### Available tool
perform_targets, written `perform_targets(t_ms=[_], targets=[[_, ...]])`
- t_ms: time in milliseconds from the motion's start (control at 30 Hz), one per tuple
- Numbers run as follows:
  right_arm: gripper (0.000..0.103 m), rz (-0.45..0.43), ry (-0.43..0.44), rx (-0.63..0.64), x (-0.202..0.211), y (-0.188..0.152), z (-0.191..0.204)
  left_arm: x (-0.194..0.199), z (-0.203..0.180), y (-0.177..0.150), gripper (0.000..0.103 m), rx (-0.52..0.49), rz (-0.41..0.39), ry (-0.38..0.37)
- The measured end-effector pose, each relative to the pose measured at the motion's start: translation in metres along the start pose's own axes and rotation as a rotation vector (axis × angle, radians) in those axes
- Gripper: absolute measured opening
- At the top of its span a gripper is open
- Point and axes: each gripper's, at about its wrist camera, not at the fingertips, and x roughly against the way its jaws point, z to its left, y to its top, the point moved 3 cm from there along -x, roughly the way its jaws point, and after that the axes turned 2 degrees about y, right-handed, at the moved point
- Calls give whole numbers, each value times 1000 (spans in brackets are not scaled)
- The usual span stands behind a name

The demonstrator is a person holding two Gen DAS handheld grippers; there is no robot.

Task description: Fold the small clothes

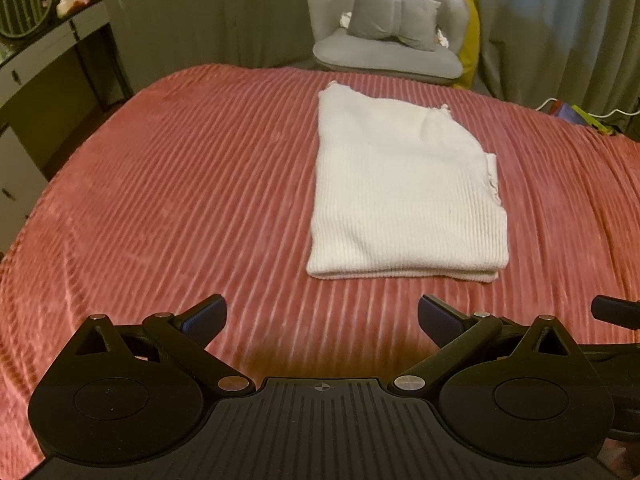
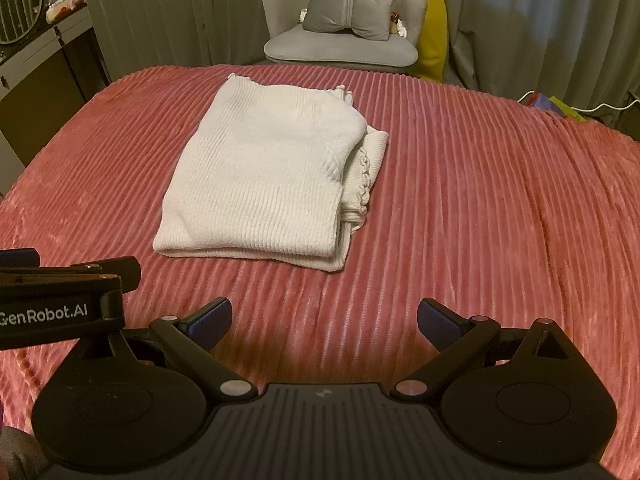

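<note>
A white ribbed knit garment [image 1: 404, 192] lies folded into a rectangle on the pink ribbed bedspread [image 1: 180, 200]. It also shows in the right wrist view [image 2: 264, 184], with layered edges along its right side. My left gripper [image 1: 322, 320] is open and empty, held above the bedspread in front of the garment's near edge. My right gripper [image 2: 324, 322] is open and empty, in front of and to the right of the garment. The left gripper's body [image 2: 52, 304] shows at the left edge of the right wrist view.
A grey shell-shaped chair [image 1: 384, 36] with a bow cushion stands beyond the bed's far edge. A dresser [image 1: 36, 60] with a round mirror stands at the left. Curtains hang behind. A white cable and coloured items [image 1: 580, 116] lie at the far right.
</note>
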Motion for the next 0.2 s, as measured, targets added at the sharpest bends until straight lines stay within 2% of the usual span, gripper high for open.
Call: perform_targets(t_ms=[200], targets=[[99,3,-5,2,-2,-1,1,-1,0,-1,103,6,8,16]])
